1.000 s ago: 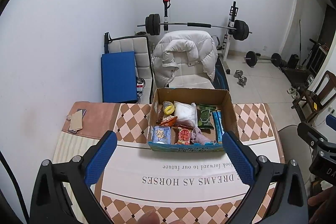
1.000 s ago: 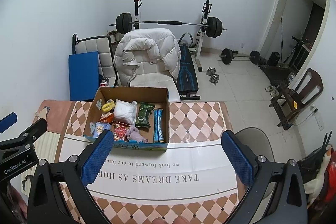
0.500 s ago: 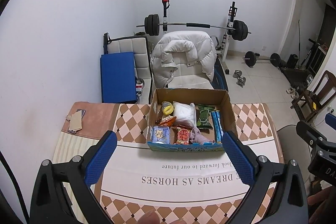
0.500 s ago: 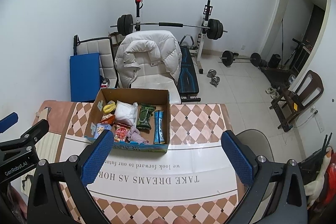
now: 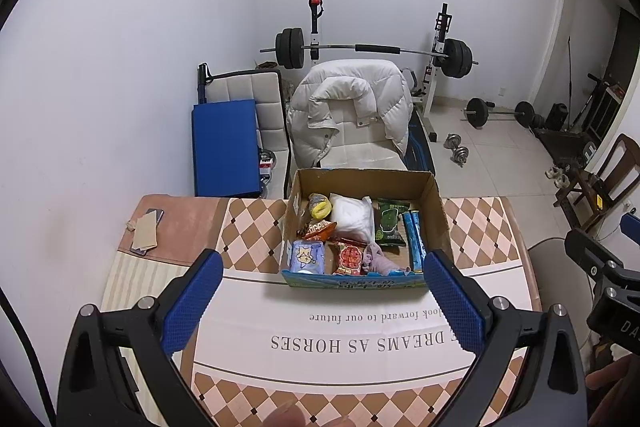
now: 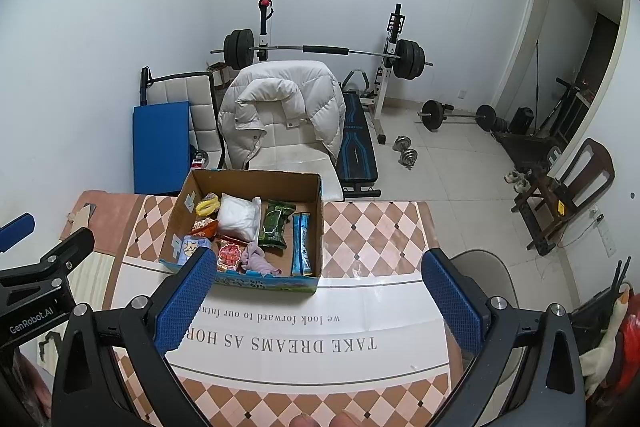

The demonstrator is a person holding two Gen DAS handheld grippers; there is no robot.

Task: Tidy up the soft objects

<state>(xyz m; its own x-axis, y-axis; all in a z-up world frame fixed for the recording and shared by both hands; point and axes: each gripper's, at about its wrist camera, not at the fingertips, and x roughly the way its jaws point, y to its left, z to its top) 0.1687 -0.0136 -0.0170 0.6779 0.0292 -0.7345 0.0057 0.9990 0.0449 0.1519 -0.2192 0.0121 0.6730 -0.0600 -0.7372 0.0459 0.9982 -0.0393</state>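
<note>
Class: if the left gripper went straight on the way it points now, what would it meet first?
Probably the cardboard box: the open left gripper points at its near wall, with only bare tablecloth between. Depth is unclear.

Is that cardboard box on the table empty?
No, the cardboard box holds several things, among them a white bag, a green packet and a crumpled purple cloth.

The words on the tablecloth (image 5: pixel 360 331) are partly covered by the blue fingers (image 5: pixel 452 303) of the left gripper (image 5: pixel 320 299). In the right view, a blue finger (image 6: pixel 188 295) hides a corner of the cardboard box (image 6: pixel 256 183). The small snack packets (image 5: pixel 348 259) have print too tiny to read. The right gripper (image 5: pixel 608 279) is cut off at the picture's edge.
</note>
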